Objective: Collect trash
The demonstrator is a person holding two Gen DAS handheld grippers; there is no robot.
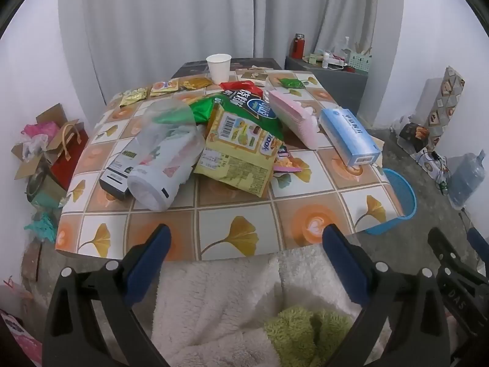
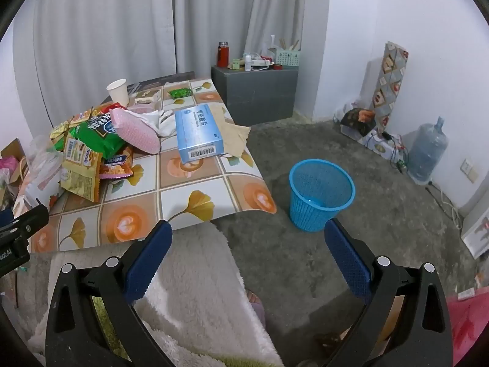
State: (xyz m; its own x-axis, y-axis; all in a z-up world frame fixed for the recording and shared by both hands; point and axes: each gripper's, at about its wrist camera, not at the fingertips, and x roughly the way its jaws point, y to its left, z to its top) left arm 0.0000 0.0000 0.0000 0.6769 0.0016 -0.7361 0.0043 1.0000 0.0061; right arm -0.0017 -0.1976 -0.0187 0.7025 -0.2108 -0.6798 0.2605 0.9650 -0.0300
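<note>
Trash lies heaped on a low table (image 1: 232,211) with a tiled ginkgo cloth: a yellow snack bag (image 1: 241,150), a green chip bag (image 1: 247,104), a clear plastic bag (image 1: 165,150), a pink tissue pack (image 1: 293,116), a blue box (image 1: 348,134) and a white paper cup (image 1: 218,67). A blue mesh bin (image 2: 319,194) stands on the floor right of the table. My left gripper (image 1: 244,235) is open and empty at the table's near edge. My right gripper (image 2: 246,232) is open and empty, between table corner and bin.
Small wrappers (image 1: 165,87) lie at the table's far side. A cardboard box and a red bag (image 1: 61,150) sit on the floor at left. A grey cabinet (image 2: 255,87) stands behind. A water jug (image 2: 428,150) and cables are by the right wall. White fleece (image 1: 232,299) is below the grippers.
</note>
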